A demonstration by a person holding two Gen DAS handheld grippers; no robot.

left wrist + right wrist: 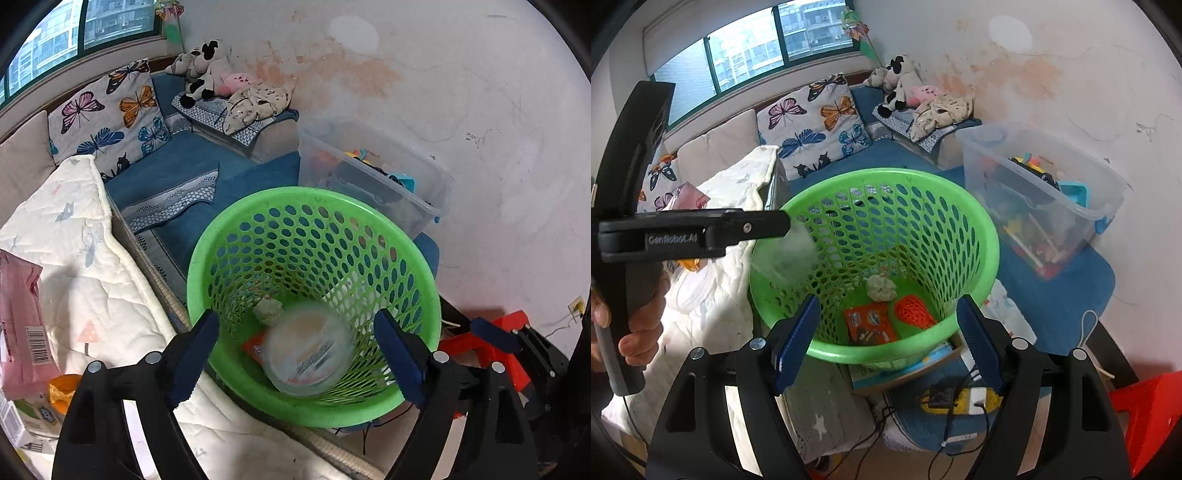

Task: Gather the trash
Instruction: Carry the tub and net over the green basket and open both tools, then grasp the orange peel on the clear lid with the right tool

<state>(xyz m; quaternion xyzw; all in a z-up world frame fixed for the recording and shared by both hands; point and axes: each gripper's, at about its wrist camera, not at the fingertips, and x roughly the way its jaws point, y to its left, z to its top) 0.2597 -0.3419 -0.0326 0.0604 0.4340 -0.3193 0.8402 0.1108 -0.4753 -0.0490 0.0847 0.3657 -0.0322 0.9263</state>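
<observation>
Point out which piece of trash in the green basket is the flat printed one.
The orange snack wrapper, lying flat on the green basket floor with printed pictures. The crumpled paper ball beside it is rounded and plain; the orange mesh piece is netted and unprinted.

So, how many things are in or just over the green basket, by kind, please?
Paper wad: 1
Orange wrapper: 1
Orange net: 1
Clear cup, blurred: 1
Total: 4
</observation>
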